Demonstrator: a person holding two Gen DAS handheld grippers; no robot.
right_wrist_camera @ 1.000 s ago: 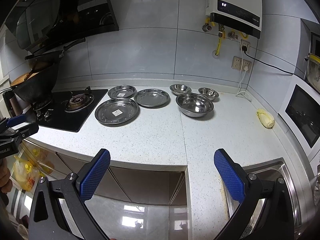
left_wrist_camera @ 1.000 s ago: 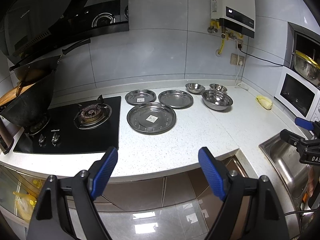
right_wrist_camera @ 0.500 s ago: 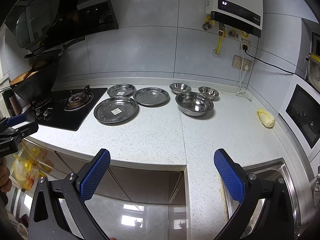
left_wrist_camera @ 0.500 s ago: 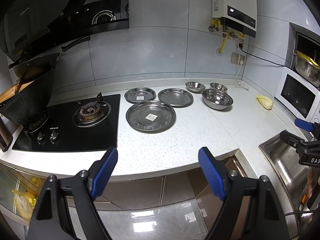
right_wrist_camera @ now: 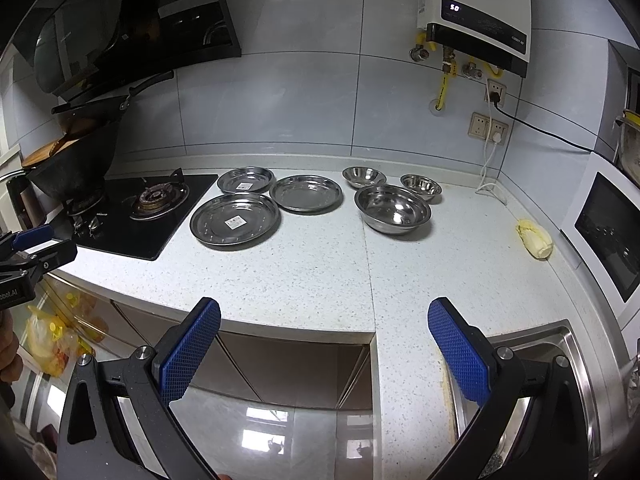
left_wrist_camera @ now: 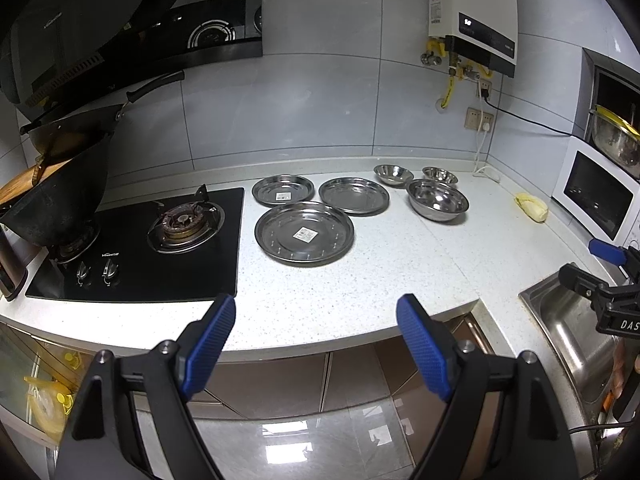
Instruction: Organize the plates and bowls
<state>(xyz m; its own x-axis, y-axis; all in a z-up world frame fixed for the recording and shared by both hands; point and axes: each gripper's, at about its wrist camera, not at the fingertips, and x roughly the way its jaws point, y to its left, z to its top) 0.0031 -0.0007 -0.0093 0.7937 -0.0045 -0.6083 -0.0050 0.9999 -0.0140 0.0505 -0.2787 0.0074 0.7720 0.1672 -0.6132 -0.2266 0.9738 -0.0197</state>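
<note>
So both grippers hang out in front of the table (right_wrist_camera: 320, 276) edge, nothing in them. The left gripper (left_wrist_camera: 316, 340) has its fingers spread wide, same for the right gripper (right_wrist_camera: 324, 344). On the table sit three steel plates: the big plate (left_wrist_camera: 304, 234) up front, the small plate (left_wrist_camera: 283, 191) behind it beside the stove (left_wrist_camera: 160, 248), and the middle plate (left_wrist_camera: 354, 196) next to that. Right of those, the large bowl (right_wrist_camera: 393, 209) with two small bowls (right_wrist_camera: 364, 176) (right_wrist_camera: 421, 186) behind it.

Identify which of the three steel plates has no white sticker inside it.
The middle-sized plate, nearest the bowls; the largest plate and smallest plate each show a sticker.
</note>
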